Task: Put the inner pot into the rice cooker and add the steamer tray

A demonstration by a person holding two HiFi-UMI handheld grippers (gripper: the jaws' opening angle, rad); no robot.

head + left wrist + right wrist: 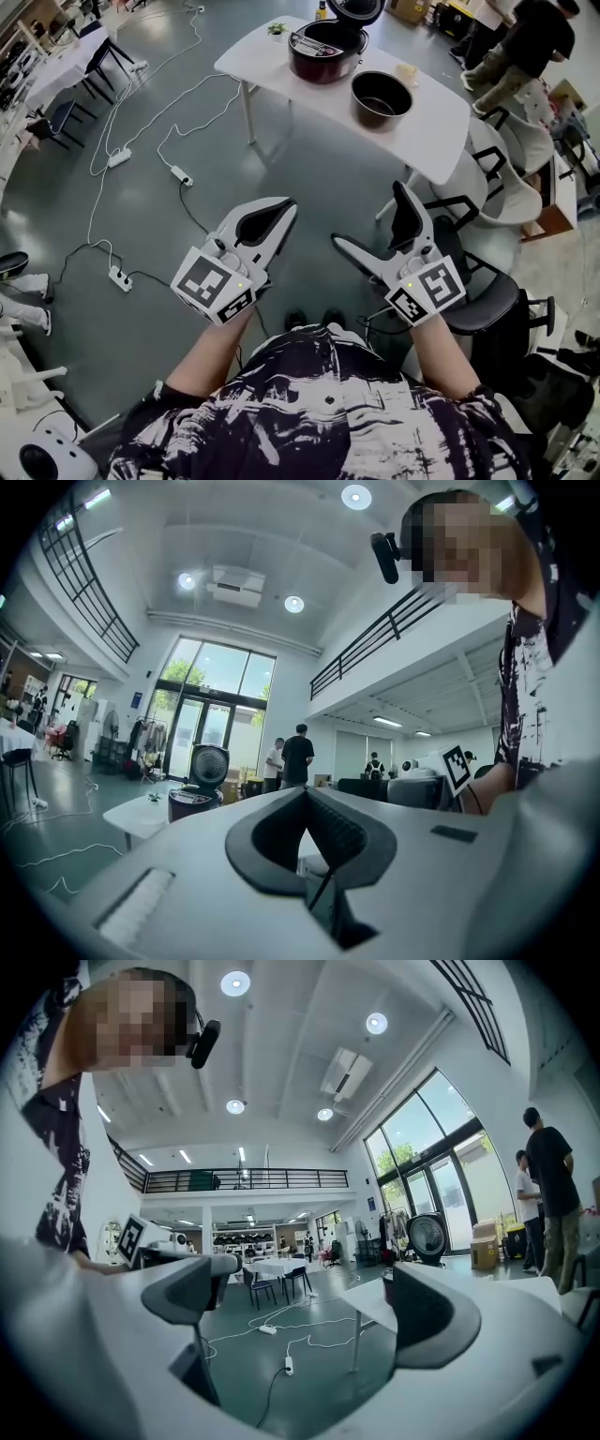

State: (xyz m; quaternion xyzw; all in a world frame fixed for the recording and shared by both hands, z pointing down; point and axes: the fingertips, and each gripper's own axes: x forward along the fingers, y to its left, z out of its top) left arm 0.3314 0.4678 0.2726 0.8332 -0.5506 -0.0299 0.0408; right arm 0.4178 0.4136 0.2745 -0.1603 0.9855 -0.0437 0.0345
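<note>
On a white table (pixel 441 122) far ahead stands a dark red rice cooker (pixel 323 49) with its lid up. The black inner pot (pixel 382 97) sits beside it on the table, to its right. No steamer tray can be made out. Both grippers hang in the air well short of the table, over the floor. My left gripper (pixel 284 208) is shut with nothing in it; its tips (pixel 306 794) meet, and the cooker (pixel 195 797) shows far off. My right gripper (pixel 371 217) is open and empty, its jaws (pixel 309 1302) wide apart, the cooker's lid (pixel 427 1237) beyond.
White cables and power strips (pixel 120 277) trail across the grey floor at left. A black office chair (pixel 487 295) stands close to my right gripper, with white chairs (pixel 511 187) behind it. People (pixel 525 42) stand past the table's far right corner.
</note>
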